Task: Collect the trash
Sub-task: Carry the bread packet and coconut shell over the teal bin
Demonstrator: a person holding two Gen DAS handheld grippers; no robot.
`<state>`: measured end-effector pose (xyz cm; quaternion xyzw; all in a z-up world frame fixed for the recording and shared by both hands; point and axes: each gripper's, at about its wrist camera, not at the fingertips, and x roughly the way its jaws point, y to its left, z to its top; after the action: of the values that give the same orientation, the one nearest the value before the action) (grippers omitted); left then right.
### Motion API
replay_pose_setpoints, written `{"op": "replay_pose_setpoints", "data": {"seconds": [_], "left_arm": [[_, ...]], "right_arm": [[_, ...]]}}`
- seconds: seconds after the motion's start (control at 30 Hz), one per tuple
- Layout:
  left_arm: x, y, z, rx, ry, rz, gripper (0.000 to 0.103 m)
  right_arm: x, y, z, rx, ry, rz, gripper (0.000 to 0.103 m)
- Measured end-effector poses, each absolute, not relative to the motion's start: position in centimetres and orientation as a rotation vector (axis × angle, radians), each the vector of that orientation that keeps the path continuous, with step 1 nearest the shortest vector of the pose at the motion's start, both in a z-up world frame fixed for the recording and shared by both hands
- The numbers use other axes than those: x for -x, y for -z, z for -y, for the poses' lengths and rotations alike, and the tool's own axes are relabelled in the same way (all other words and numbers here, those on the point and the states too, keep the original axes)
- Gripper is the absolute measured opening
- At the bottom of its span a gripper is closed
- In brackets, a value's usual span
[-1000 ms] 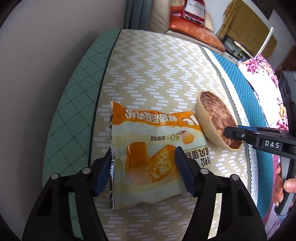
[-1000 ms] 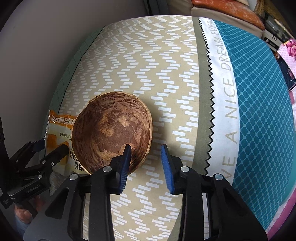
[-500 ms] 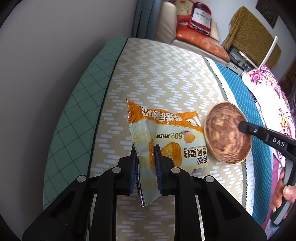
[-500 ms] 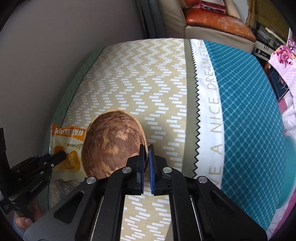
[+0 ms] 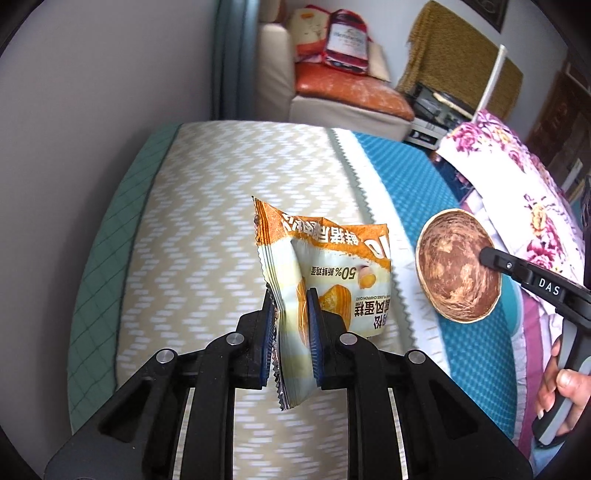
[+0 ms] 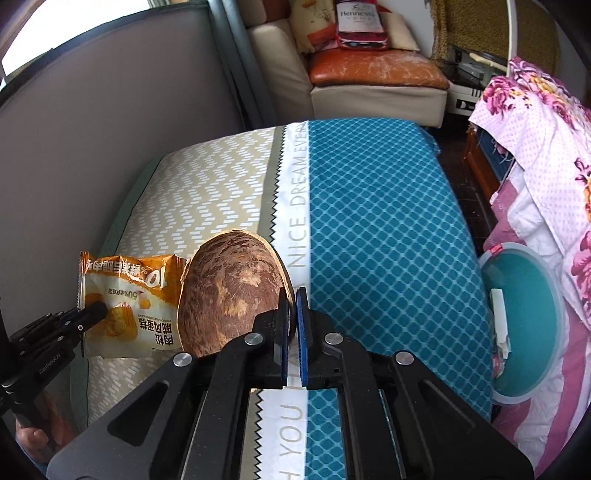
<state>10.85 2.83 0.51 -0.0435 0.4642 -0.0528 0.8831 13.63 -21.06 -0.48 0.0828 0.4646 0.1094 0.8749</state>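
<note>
- Now, keep left tongs [image 5: 290, 317] pinching snack wrapper [image 5: 325, 273], right tongs [image 6: 291, 325] pinching coconut shell [image 6: 231, 291] rim.
- Carry both toward teal bin [image 6: 524, 321] at three o'clock.

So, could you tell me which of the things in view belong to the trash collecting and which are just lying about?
Part of the job:
- snack wrapper, pinched in the left gripper
- brown shell half, its rim clamped in the right gripper
- teal bin beside the bed, probably where the trash goes

Just lying about:
- floral quilt
- red bag on the sofa
- patterned bedsheet
</note>
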Motion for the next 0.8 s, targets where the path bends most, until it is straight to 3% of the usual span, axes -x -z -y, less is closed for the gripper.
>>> {"op": "replay_pose_setpoints", "data": {"seconds": [0.3,0.8], "left_arm": [[-12.8,-1.2,8.8,-0.027,0.244,-0.977,0.017],[-15.3,2.0,28.1,-0.222,0.434,-1.040,0.017]], "right_arm": [[-10.1,-1.3,30.3,-0.263,-0.124,-0.902,0.004],[-6.8,0.6,47.4,-0.370,0.118,-0.874,0.005]]}}
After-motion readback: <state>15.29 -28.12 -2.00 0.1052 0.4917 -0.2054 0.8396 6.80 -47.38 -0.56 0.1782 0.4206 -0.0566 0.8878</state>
